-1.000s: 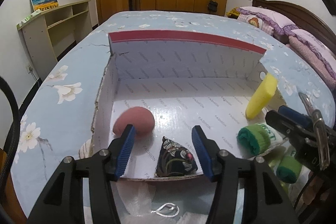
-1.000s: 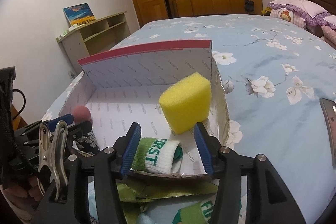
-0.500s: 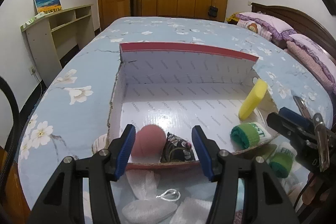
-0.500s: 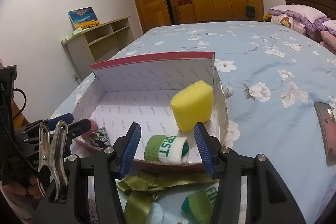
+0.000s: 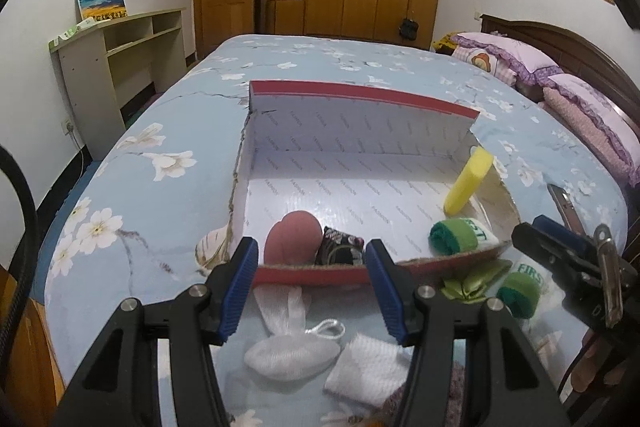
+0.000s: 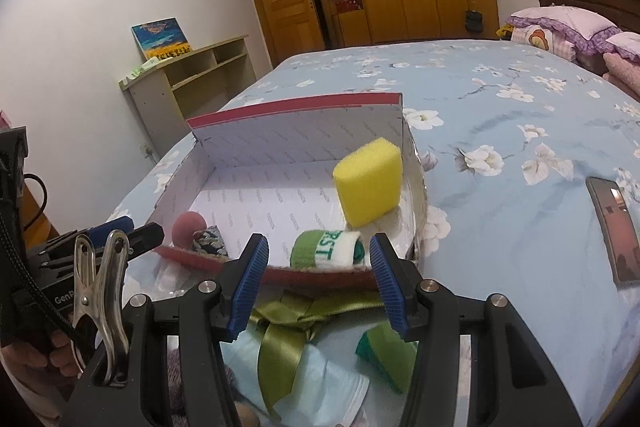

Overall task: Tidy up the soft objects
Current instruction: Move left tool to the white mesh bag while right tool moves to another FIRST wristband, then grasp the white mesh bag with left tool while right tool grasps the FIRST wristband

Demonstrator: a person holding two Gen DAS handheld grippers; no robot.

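Leaning yellow sponge [image 6: 368,187] upright against box [image 6: 296,143] wall, rolled sock [image 6: 328,251] lying crosswise

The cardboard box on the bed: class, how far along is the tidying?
Done: the cardboard box holds a yellow sponge, pink ball, patterned pouch and rolled green sock. In hand: nothing; both hand-held grippers, left and right, are open. Left outside: white mesh pouch, green ribbon, second green sock.

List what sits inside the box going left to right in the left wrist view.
Pink ball → dark floral pouch → rolled green-and-white sock → yellow sponge leaning on the right wall of the box.
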